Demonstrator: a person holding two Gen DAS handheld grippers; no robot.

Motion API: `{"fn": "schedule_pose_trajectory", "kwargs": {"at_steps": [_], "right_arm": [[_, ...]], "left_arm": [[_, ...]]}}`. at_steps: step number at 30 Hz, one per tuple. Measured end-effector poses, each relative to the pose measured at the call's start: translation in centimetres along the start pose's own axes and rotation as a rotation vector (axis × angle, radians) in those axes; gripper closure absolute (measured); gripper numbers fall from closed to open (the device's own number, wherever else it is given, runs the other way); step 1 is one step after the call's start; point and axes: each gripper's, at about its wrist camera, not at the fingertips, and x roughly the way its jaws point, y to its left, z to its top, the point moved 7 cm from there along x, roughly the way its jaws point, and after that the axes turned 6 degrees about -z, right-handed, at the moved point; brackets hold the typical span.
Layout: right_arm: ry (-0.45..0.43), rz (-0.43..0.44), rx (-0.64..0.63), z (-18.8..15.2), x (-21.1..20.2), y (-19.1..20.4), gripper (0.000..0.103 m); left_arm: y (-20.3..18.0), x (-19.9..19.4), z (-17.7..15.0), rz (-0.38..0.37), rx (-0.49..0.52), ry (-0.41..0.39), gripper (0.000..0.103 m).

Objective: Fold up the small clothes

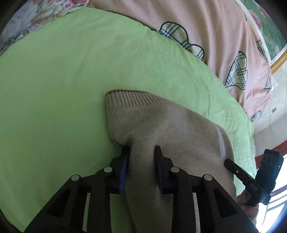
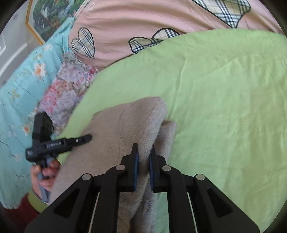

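A beige knit garment [image 1: 161,121] with a ribbed cuff lies on the green sheet [image 1: 62,89]. My left gripper [image 1: 141,149] is shut on a bunched fold of it near the cuff end. My right gripper [image 2: 144,150] is shut on another edge of the same garment [image 2: 125,125], where the knit is doubled over itself. The right gripper also shows at the right edge of the left wrist view [image 1: 251,179]. The left gripper shows at the left of the right wrist view [image 2: 53,141], held by a hand.
A pink quilt with plaid heart patches [image 1: 206,35] lies beyond the green sheet [image 2: 224,89]. Floral bedding [image 2: 68,86] and a teal floral blanket [image 2: 18,89] lie at the side. A framed picture [image 2: 50,16] hangs on the wall.
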Motion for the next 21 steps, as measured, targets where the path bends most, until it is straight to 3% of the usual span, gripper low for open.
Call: {"fn": "schedule_pose_trajectory", "kwargs": {"at_steps": [3,5,8,12,16,21], "right_arm": [[0.037,0.015,0.025,-0.5,1.4,-0.5,0.092],[0.027,0.059,0.058,-0.5,0.6,-0.6,0.09],[0.006,0.076,0.09,-0.9,-1.3,-0.9,0.086],[-0.024,0.098,0.1,-2.9,-4.8,-0.5,0.085],[-0.039,0.112,0.111,-6.5,-7.7,0.2,0.065],[-0.029,0.146,0.151,-11.0,-9.4,0.9,0.064]], "left_arm": [[-1.0,-1.1,-0.8,0.058,0.078,-0.006,0.071],[-1.5,-2.9,-1.8,0.059,0.098,-0.023,0.071],[-2.0,-6.6,-3.8,0.054,0.119,-0.064,0.059],[-3.4,-11.0,-9.1,-0.005,0.167,-0.085,0.051],[-4.7,-14.3,-15.7,-0.016,0.235,-0.085,0.046],[-5.8,-15.2,-22.2,0.008,0.313,-0.076,0.042]]}}
